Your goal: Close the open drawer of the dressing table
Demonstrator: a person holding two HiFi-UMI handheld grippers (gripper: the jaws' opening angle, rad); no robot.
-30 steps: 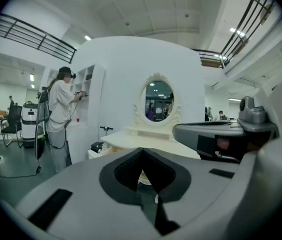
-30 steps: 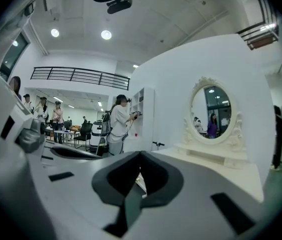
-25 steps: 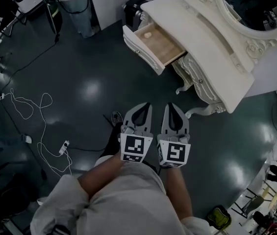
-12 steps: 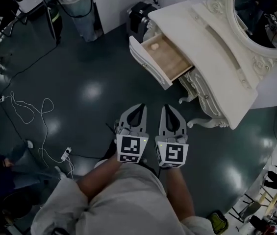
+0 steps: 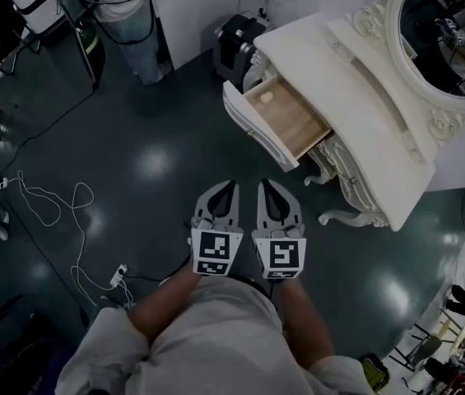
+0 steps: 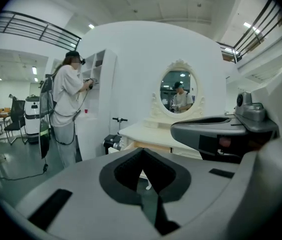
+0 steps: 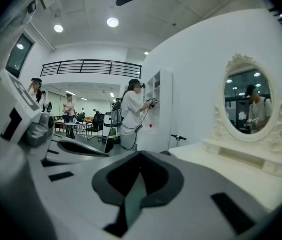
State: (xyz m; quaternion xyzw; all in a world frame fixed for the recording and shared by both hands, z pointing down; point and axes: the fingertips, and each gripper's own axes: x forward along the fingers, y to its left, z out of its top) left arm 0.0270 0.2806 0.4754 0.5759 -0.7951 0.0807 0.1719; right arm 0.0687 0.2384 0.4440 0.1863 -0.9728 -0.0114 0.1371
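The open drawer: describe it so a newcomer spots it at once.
Find the cream dressing table with the oval mirror at the head view's upper right. The drawer juts from its front over the dark floor. Alone there, it shows a bare wooden inside holding a small pale object.

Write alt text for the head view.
Seen from above, a white dressing table stands at upper right with one drawer pulled open. A person holds the left tool and right tool side by side below it, both shut and empty, apart from the drawer.
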